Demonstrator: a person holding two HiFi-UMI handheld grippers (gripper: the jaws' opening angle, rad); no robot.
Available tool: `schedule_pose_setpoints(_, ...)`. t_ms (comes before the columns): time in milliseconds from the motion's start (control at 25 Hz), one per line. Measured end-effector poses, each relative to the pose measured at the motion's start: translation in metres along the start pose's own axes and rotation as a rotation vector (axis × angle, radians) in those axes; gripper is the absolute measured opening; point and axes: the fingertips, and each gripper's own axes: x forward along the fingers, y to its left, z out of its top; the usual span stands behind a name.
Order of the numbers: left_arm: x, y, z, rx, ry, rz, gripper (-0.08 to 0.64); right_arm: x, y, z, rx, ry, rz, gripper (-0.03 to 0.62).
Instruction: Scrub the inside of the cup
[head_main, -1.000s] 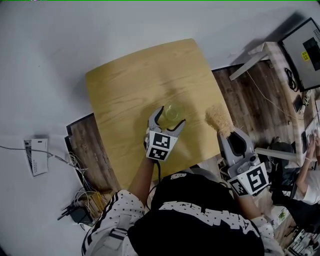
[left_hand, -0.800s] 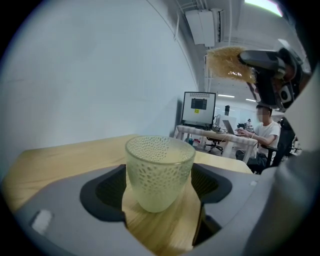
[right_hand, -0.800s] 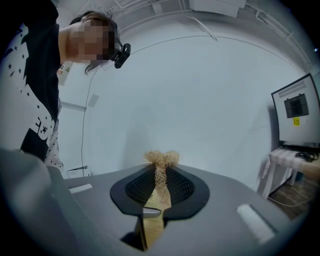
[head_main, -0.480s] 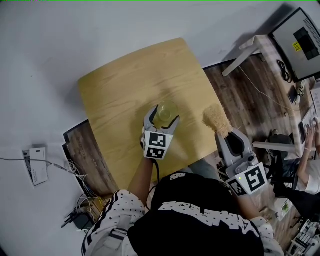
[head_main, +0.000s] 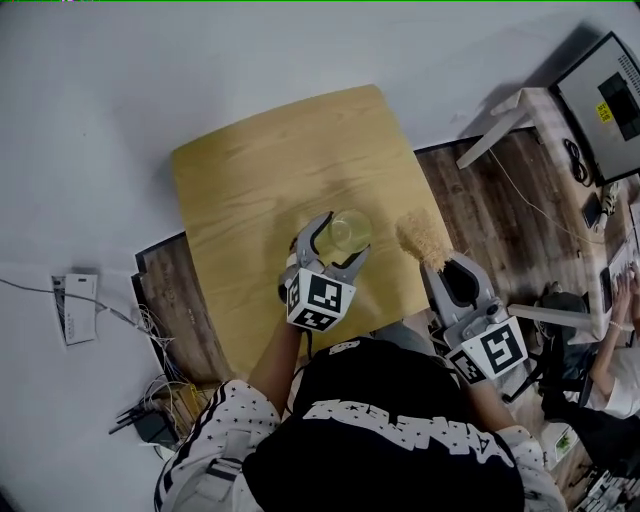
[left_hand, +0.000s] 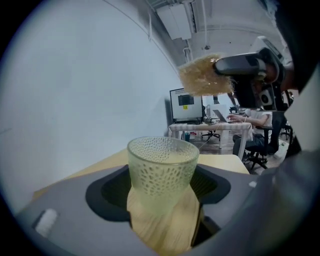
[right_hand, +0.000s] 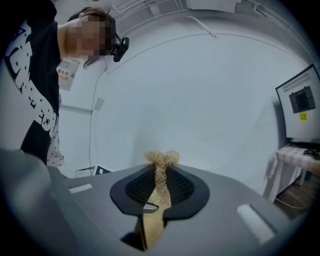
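Observation:
A pale green dimpled glass cup (head_main: 348, 230) (left_hand: 162, 170) sits upright between the jaws of my left gripper (head_main: 338, 245) (left_hand: 162, 187) over the light wooden table (head_main: 260, 170). The jaws have just been closing and their pads press on the cup's sides, so the gripper is shut on it. To the right, at the table's right edge, my right gripper (head_main: 440, 268) (right_hand: 160, 185) is shut on a straw-coloured fibrous scrubber (head_main: 420, 238) (right_hand: 161, 161). The scrubber (left_hand: 202, 75) hangs above and right of the cup, apart from it.
A white desk with a monitor (head_main: 600, 100) stands at the right on the wood floor. A seated person (head_main: 620, 300) and a chair (head_main: 560, 300) are at the right edge. Cables and a power strip (head_main: 150, 420) lie on the floor at the left, near a white box (head_main: 75, 310).
The left jaws have drawn in onto the cup, and the left gripper has rolled a little and risen with the cup in it. The right gripper with the scrubber has stayed about where it was.

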Motion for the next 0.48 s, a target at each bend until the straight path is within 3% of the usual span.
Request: schedule_pose_setpoints(480,-0.018,-0.026,0.06,0.27,0.091,0.076,0.368,0.0,0.003,-0.005,-0.087,0.054,0.22,0.063)
